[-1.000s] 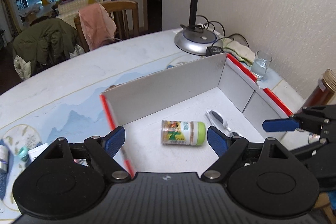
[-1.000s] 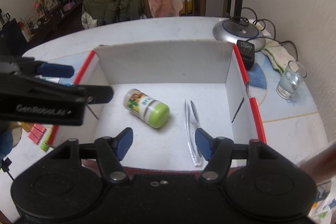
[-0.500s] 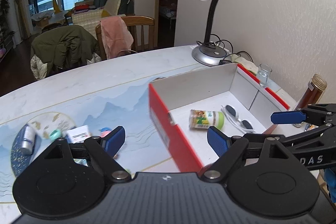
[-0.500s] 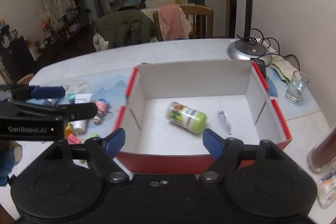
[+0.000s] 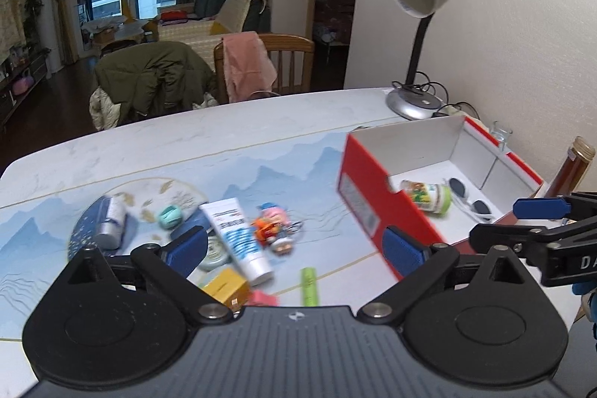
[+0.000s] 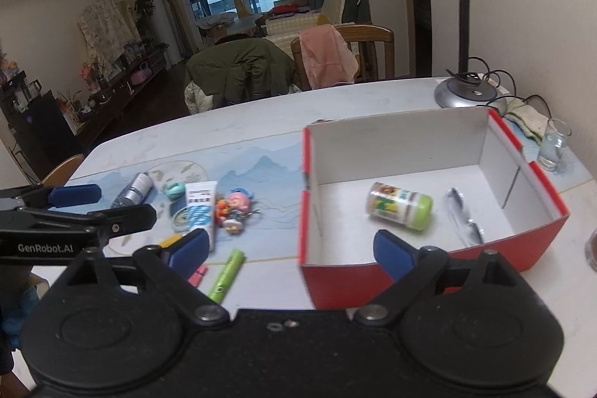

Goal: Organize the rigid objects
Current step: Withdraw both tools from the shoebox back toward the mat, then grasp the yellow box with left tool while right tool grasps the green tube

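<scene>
A red box with a white inside (image 6: 418, 267) (image 5: 373, 207) stands on the table's right half. In it lie a green-capped bottle (image 6: 401, 206) (image 5: 427, 194) and a pair of glasses (image 6: 464, 221) (image 5: 468, 198). Left of the box lie a white tube (image 6: 199, 207) (image 5: 238, 235), a toy figure (image 6: 233, 207) (image 5: 272, 226), a silver can (image 6: 132, 193) (image 5: 110, 222), a teal item (image 5: 169, 216), a green stick (image 6: 225, 275) (image 5: 309, 291) and a yellow block (image 5: 225, 288). My left gripper (image 5: 294, 248) is open and empty above these items. My right gripper (image 6: 289, 250) is open and empty before the box's front left corner.
A desk lamp (image 6: 468, 92) stands at the back right with cables beside it. A water glass (image 6: 554, 144) and a brown bottle (image 5: 571, 170) stand right of the box. Chairs with clothes (image 6: 324, 51) stand beyond the table's far edge.
Both grippers have pulled back and up from the box. The left view has swung left, bringing the loose items on the table into sight. Both stay open and empty.
</scene>
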`<action>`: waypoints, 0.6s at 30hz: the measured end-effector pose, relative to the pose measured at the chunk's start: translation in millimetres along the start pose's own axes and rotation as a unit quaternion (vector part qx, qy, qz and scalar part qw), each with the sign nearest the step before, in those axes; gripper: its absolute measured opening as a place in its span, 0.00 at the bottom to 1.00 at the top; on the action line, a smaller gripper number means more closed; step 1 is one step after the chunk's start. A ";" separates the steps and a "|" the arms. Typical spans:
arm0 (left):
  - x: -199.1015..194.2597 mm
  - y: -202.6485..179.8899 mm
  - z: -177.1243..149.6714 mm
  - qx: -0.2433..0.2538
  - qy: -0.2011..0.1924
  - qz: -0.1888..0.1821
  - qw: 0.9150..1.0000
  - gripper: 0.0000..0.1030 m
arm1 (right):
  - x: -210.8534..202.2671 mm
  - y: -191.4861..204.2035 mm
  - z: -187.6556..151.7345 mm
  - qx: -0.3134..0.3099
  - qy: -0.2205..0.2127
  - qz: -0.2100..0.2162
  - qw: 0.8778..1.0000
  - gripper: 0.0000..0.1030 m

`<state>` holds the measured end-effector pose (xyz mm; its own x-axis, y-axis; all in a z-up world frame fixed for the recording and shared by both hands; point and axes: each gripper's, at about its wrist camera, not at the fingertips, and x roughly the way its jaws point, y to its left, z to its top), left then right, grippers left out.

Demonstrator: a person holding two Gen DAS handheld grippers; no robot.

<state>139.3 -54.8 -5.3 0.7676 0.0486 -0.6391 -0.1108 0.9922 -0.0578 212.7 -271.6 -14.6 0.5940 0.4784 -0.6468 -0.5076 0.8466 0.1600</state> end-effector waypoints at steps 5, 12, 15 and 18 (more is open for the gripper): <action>1.0 26.6 -17.4 -0.001 -0.003 0.004 1.000 1.00 | 8.8 19.8 -4.0 0.001 0.002 0.006 1.000 0.95; 8.4 58.3 -48.3 0.001 -0.014 0.013 1.000 1.00 | 36.0 46.3 -10.8 -0.002 0.035 -0.002 0.999 0.94; 16.3 72.8 -57.3 -0.008 0.002 0.010 1.000 1.00 | 45.4 56.8 -15.3 -0.002 0.048 -0.006 0.999 0.94; 25.1 85.9 -66.2 -0.012 0.015 0.016 1.000 1.00 | 56.6 64.0 -18.7 -0.003 0.064 -0.013 0.998 0.94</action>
<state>107.3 24.0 -77.2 0.7440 0.0761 -0.6638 -0.1507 0.9870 -0.0558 202.1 -194.7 -54.9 0.5224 0.4224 -0.7407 -0.4966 0.8568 0.1384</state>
